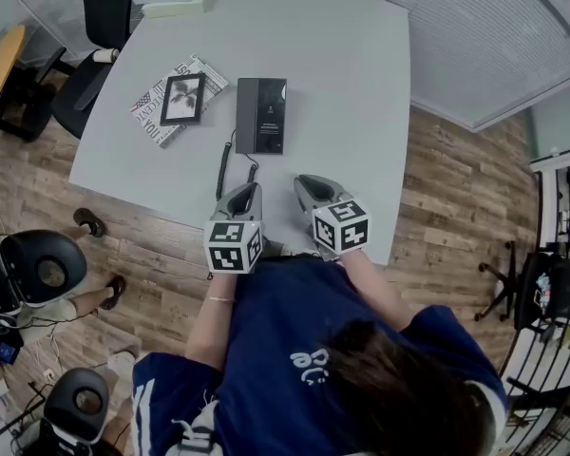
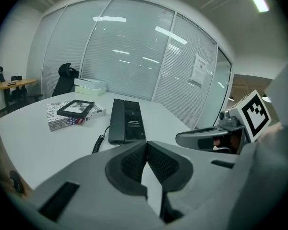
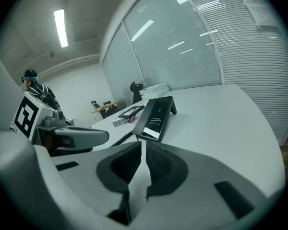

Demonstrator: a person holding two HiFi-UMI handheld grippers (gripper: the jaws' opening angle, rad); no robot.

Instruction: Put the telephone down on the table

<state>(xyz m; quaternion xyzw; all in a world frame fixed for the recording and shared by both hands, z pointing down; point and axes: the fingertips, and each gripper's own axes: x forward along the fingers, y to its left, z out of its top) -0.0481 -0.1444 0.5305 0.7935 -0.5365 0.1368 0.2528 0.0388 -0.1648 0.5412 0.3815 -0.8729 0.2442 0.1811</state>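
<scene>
Head view: the telephone [image 1: 261,115] is lying flat on the table [image 1: 342,84] (cord [image 1: 223,164] trailing toward the near edge), ahead of the left gripper [image 1: 241,196] and right gripper [image 1: 311,186], touching neither. Left gripper view: its jaws are pressing together, holding nothing. Right gripper view: its jaws are sitting closed, likewise empty.

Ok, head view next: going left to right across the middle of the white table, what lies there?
Book with a picture frame lying on it → coiled cord → telephone.
</scene>
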